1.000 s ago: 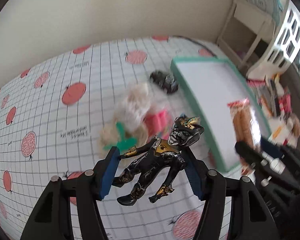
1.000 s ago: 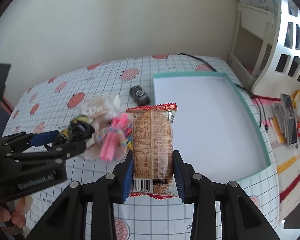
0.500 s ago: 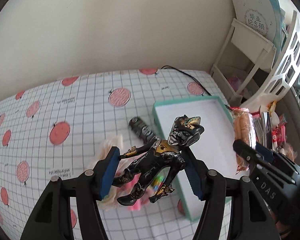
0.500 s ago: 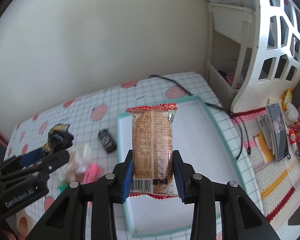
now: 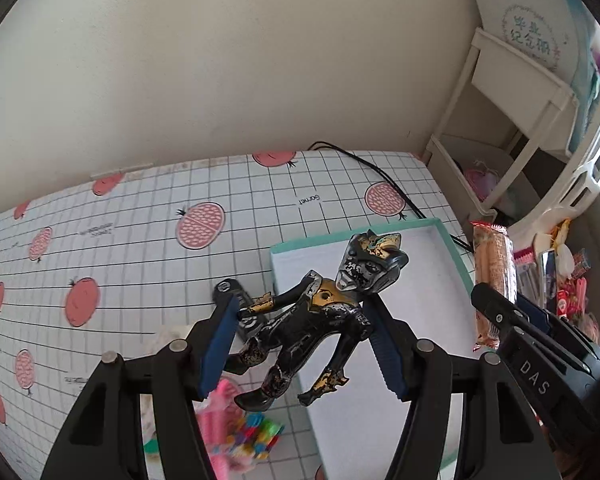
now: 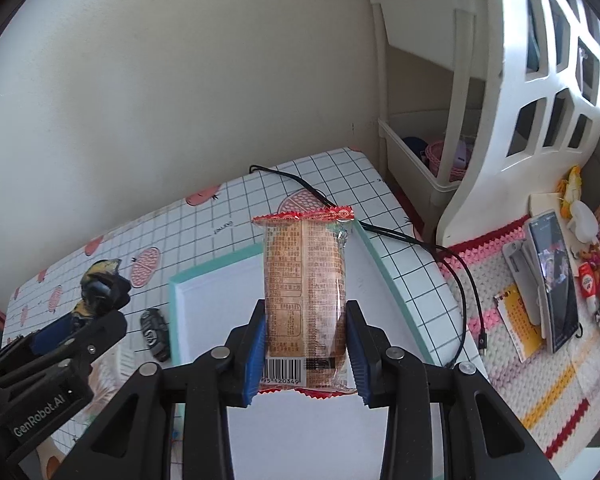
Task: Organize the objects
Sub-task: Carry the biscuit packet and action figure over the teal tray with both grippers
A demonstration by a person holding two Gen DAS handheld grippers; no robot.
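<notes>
Left wrist view: left gripper (image 5: 304, 344), blue-padded fingers (image 5: 216, 344) clamped on a black-and-gold plastic action figure (image 5: 320, 316), held aloft at centre frame above the near left edge of a shallow white tray with a teal rim (image 5: 352, 234). Tray interior bare as far as visible. Below the figure, on the counter covered in a white grid-patterned cloth with pink fruit prints (image 5: 140, 232): a small black toy car (image 5: 230, 292) just left of the tray, and at lower centre a pink and multicoloured plastic toy (image 5: 240, 436), blurred, with pale wrapped items beside it too indistinct to name. At right of frame, right gripper (image 5: 512, 312) carrying a tall biscuit packet in clear wrap with red crimped ends (image 5: 492, 268).

Right wrist view: right gripper, fingers (image 6: 254, 356) shut tight on the lower part of the biscuit packet, held upright at centre frame over the tray. Left gripper at lower left with the figure's head showing, toy car on the cloth just left of the tray rim. Black cable (image 6: 452, 264) trailing across the cloth at upper centre and down to a knitted striped mat (image 6: 512, 384) at right, crowded with a phone and small clutter.

Judged early going: two items lifted and poised over the tray, neither set down; car, pink toy and wrapped pieces left to gather.
</notes>
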